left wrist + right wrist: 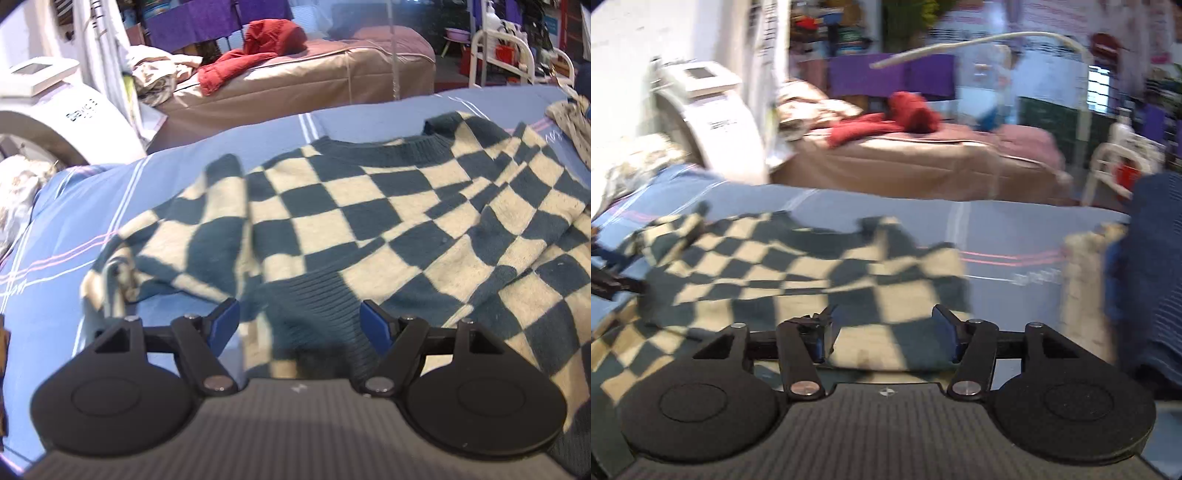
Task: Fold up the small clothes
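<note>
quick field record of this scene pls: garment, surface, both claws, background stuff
garment: checkered sweater, dark teal and cream, spread out, partly folded over itself
surface: blue bedsheet with thin stripes
left claw: open, over the sweater's ribbed hem, pads not pressing it
right claw: open, over the sweater, view blurred
background: red garment on a brown-covered bed

Both grippers: black linkage arms, silver screws, blue pads (226, 318), seemingly ribbed grey bodies.
</note>
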A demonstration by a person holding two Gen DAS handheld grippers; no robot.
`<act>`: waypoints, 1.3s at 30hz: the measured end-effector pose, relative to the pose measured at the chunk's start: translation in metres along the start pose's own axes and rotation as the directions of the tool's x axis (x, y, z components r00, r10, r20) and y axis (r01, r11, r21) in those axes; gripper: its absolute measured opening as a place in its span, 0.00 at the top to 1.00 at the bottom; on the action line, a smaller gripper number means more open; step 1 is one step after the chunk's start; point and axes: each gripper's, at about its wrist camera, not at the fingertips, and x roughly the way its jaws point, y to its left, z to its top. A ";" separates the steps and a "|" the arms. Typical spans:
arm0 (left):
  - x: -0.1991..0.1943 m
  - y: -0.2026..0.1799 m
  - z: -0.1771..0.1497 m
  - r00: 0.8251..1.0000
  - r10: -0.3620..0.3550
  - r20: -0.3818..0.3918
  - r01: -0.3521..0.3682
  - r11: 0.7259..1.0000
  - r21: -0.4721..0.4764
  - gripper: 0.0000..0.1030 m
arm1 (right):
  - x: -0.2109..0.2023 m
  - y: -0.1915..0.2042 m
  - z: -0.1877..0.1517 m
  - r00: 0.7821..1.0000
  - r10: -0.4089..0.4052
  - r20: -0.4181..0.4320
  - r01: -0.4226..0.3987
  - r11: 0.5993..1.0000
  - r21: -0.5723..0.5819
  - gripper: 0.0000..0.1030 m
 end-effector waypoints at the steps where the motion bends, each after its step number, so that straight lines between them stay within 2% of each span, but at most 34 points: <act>1: 0.010 -0.007 0.000 1.000 0.014 -0.019 -0.014 1.000 0.013 0.31 | 0.008 0.006 0.000 1.000 0.019 -0.002 -0.019 1.000 -0.007 0.11; 4: 0.037 -0.019 -0.011 0.996 0.048 -0.078 -0.047 0.999 0.009 0.30 | 0.041 0.013 -0.004 0.995 0.051 -0.081 -0.049 0.998 0.027 0.12; 5: 0.039 -0.018 -0.015 0.997 0.047 -0.062 -0.047 0.999 -0.011 0.27 | 0.050 0.014 -0.008 0.994 0.040 -0.103 -0.037 0.999 0.033 0.11; 6: 0.040 -0.017 -0.019 0.998 0.051 -0.044 -0.052 0.998 -0.028 0.19 | 0.059 0.015 -0.013 0.990 0.021 -0.137 -0.017 0.999 0.031 0.11; 7: 0.039 -0.013 -0.022 0.997 0.060 -0.039 -0.062 0.997 -0.041 0.16 | 0.069 0.016 -0.020 0.982 0.001 -0.190 0.006 0.999 0.035 0.11; 8: 0.038 -0.009 -0.023 0.998 0.056 -0.039 -0.058 0.997 -0.055 0.13 | 0.073 0.017 -0.025 0.978 0.001 -0.209 0.009 0.999 0.049 0.08; 10: 0.032 0.005 -0.023 0.998 0.030 -0.051 -0.034 0.996 -0.084 0.13 | 0.069 0.021 -0.028 0.983 0.002 -0.186 0.006 0.999 0.043 0.06; 11: 0.026 0.013 -0.024 0.998 0.045 -0.045 -0.049 0.994 -0.100 0.13 | 0.067 0.022 -0.026 0.981 0.000 -0.193 0.008 0.999 0.039 0.06; 13: 0.010 0.032 -0.029 0.990 0.139 -0.002 -0.138 0.983 -0.124 0.11 | 0.057 0.020 -0.019 0.984 0.008 -0.177 0.006 0.997 0.080 0.06; 14: 0.002 0.043 -0.033 0.979 0.203 0.025 -0.198 0.971 -0.137 0.06 | 0.049 0.019 -0.015 0.990 0.029 -0.140 -0.014 0.994 0.107 0.05; 15: -0.005 0.055 -0.038 0.959 0.278 0.050 -0.268 0.951 -0.153 0.01 | 0.042 0.019 -0.012 0.993 0.044 -0.109 -0.031 0.993 0.115 0.00; 17: -0.013 0.081 -0.048 0.909 0.409 0.082 -0.388 0.901 -0.193 0.01 | 0.031 0.024 -0.006 0.995 0.037 -0.088 -0.029 0.995 0.093 0.00; 18: -0.013 0.096 -0.054 0.890 0.448 0.078 -0.424 0.880 -0.213 0.01 | 0.027 0.028 -0.004 0.996 0.035 -0.083 -0.029 0.996 0.080 0.00; 19: -0.010 0.111 -0.058 0.890 0.452 0.059 -0.429 0.874 -0.229 0.01 | 0.024 0.031 -0.003 0.996 0.046 -0.080 -0.039 0.996 0.080 0.00; 20: -0.005 0.126 -0.062 0.900 0.435 0.034 -0.414 0.876 -0.246 0.05 | 0.022 0.033 -0.002 0.995 0.064 -0.082 -0.056 0.994 0.093 0.00; 21: 0.001 0.140 -0.066 0.912 0.410 0.003 -0.394 0.879 -0.269 0.15 | 0.020 0.035 -0.001 0.993 0.081 -0.085 -0.071 0.991 0.112 0.00; 24: 0.022 0.169 -0.076 0.944 0.322 -0.070 -0.326 0.884 -0.335 0.36 | 0.015 0.045 0.002 0.988 0.135 -0.080 -0.122 0.981 0.149 0.00; 25: 0.025 0.174 -0.079 0.952 0.298 -0.069 -0.303 0.885 -0.353 0.38 | 0.015 0.049 0.003 0.986 0.144 -0.082 -0.131 0.980 0.149 0.00; 26: 0.028 0.177 -0.081 0.959 0.278 -0.056 -0.279 0.886 -0.370 0.45 | 0.016 0.053 0.004 0.985 0.147 -0.087 -0.134 0.980 0.145 0.00; 27: 0.031 0.179 -0.082 0.962 0.268 -0.047 -0.265 0.885 -0.382 0.61 | 0.016 0.056 0.004 0.984 0.150 -0.095 -0.136 0.980 0.144 0.00; 28: 0.032 0.179 -0.084 0.966 0.255 -0.040 -0.251 0.887 -0.387 0.72 | 0.017 0.059 0.003 0.982 0.156 -0.102 -0.140 0.979 0.147 0.00; 29: 0.034 0.179 -0.082 0.969 0.245 -0.034 -0.238 0.890 -0.390 0.88 | 0.017 0.062 0.002 0.980 0.167 -0.107 -0.150 0.977 0.153 0.00; 32: 0.033 0.177 -0.072 0.970 0.238 -0.040 -0.235 0.890 -0.392 0.92 | 0.017 0.066 -0.001 0.975 0.185 -0.126 -0.164 0.974 0.159 0.00; 34: 0.021 0.187 -0.064 0.973 0.233 -0.009 -0.212 0.868 -0.450 0.92 | 0.015 0.066 -0.004 0.974 0.188 -0.128 -0.165 0.972 0.170 0.00; 36: -0.002 0.196 -0.050 0.960 0.278 0.023 -0.234 0.848 -0.475 0.92 | 0.012 0.064 -0.006 0.974 0.190 -0.122 -0.165 0.968 0.187 0.00; 37: -0.015 0.198 -0.043 0.955 0.291 0.056 -0.230 0.846 -0.480 0.92 | 0.010 0.062 -0.006 0.975 0.187 -0.121 -0.162 0.967 0.195 0.00; 39: -0.047 0.196 -0.016 0.958 0.248 0.140 -0.155 0.867 -0.474 0.92 | 0.008 0.058 -0.009 0.975 0.182 -0.125 -0.153 0.965 0.212 0.00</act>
